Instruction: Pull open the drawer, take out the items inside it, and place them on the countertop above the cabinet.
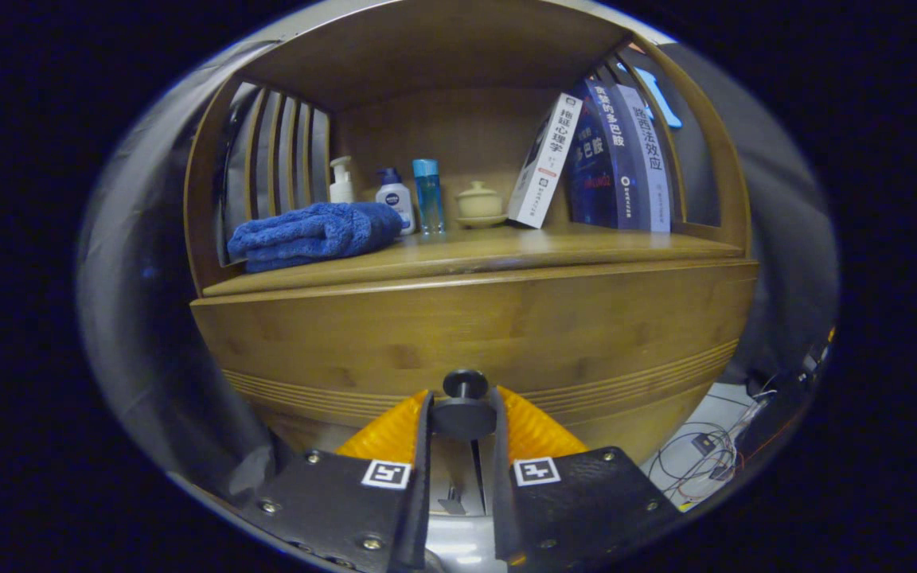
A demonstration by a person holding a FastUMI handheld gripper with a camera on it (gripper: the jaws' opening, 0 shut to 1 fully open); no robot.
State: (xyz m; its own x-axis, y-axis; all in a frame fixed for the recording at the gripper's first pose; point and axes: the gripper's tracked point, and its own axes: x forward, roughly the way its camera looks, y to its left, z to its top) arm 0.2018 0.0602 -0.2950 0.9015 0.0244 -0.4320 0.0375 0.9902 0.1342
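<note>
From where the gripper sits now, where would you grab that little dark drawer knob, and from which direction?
Grip the drawer knob on its narrow stem, just behind the round cap, coming straight at the drawer front. The cap is wider than the stem, so it should catch the fingers on a pull. The gripper already has a finger at each side of the knob; whether both press on it is unclear.

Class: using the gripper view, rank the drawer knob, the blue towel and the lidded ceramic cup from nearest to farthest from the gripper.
1. Drawer knob: between the fingers of the gripper.
2. Blue towel: folded at the shelf's front, left.
3. Lidded ceramic cup: on the shelf, near the back wall.
</note>
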